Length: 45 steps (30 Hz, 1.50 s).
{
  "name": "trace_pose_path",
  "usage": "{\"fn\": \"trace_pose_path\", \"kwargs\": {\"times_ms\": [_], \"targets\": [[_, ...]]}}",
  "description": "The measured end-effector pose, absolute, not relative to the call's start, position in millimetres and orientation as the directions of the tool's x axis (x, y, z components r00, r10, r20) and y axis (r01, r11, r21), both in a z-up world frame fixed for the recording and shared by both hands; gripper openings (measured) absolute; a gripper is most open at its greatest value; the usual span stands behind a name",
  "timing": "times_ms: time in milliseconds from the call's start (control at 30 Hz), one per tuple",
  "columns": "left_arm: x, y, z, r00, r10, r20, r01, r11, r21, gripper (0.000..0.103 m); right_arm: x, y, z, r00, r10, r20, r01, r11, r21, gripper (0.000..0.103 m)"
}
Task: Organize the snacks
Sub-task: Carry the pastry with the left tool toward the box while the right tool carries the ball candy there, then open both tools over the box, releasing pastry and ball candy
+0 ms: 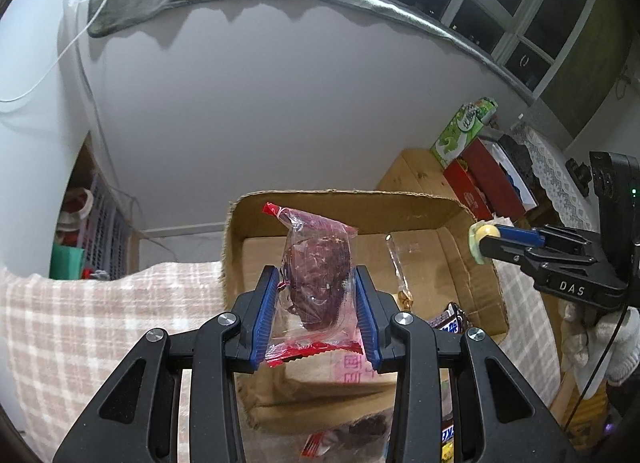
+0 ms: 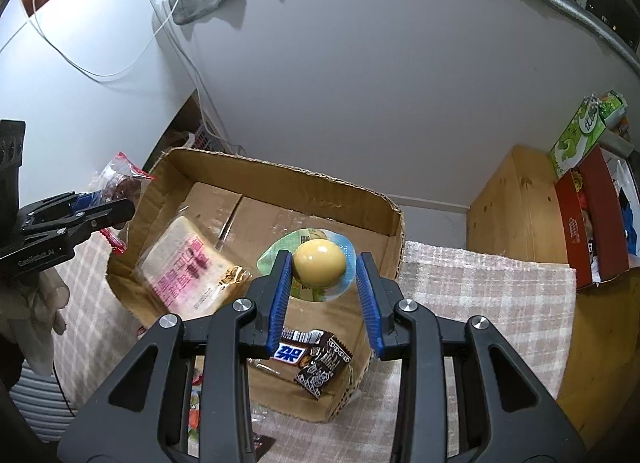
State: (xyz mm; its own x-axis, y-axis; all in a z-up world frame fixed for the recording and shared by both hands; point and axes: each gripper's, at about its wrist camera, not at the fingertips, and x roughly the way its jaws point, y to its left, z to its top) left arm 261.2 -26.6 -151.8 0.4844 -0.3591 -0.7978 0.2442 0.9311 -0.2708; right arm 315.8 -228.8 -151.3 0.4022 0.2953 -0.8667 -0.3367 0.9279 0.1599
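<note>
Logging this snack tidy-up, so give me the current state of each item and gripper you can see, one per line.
Left gripper: shut on red snack packet, held up.
Right gripper: shut on yellow jelly cup, over the box.
Cardboard box: open-topped, partly filled.
Bread packet: inside box, leaning on its wall.
Chocolate bar: lying in box.

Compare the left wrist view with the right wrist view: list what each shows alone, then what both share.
Only the left wrist view shows the red-meat packet close up between the left gripper pads. Only the right wrist view shows the bread pack and the brown wrapper in the box. Both share the cardboard box, the yellow jelly cup in the right gripper, and the checked cloth.
</note>
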Motion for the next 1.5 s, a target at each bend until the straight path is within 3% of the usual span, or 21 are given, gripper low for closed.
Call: {"fn": "trace_pose_path", "kwargs": {"times_ms": [133, 200, 233, 267, 333, 1033, 1500], "targets": [[266, -33, -154, 0.471, -0.353, -0.808, 0.245, 0.933, -0.264, 0.037, 319, -226, -158, 0.394, 0.287, -0.873, -0.332, 0.93, 0.156, 0.035], [268, -35, -155, 0.46, -0.345, -0.818, 0.236, 0.936, -0.262, 0.043, 320, -227, -160, 0.388, 0.293, -0.874, -0.327, 0.93, 0.167, 0.036], [268, -36, -155, 0.457, -0.339, -0.822, 0.23, 0.938, -0.258, 0.054, 319, -227, -160, 0.383, 0.3, -0.874, -0.327, 0.929, 0.175, 0.042], [268, -36, -154, 0.459, -0.334, -0.823, 0.225, 0.94, -0.256, 0.057, 318, -227, -160, 0.39, 0.296, -0.872, -0.326, 0.93, 0.17, 0.048], [267, -38, -152, 0.463, -0.342, -0.817, 0.234, 0.937, -0.26, 0.057, 315, -227, -157, 0.407, 0.295, -0.865, -0.329, 0.93, 0.162, 0.071], [208, -9, -138, 0.501, -0.369, -0.783, 0.215, 0.929, -0.301, 0.057, 246, -237, -128, 0.441, 0.332, -0.834, -0.37, 0.914, 0.169, 0.072], [127, -5, -172, 0.428, -0.407, -0.807, 0.176, 0.913, -0.367, 0.055, 144, -225, -170, 0.318, 0.383, -0.867, -0.386, 0.888, 0.251, 0.072]]}}
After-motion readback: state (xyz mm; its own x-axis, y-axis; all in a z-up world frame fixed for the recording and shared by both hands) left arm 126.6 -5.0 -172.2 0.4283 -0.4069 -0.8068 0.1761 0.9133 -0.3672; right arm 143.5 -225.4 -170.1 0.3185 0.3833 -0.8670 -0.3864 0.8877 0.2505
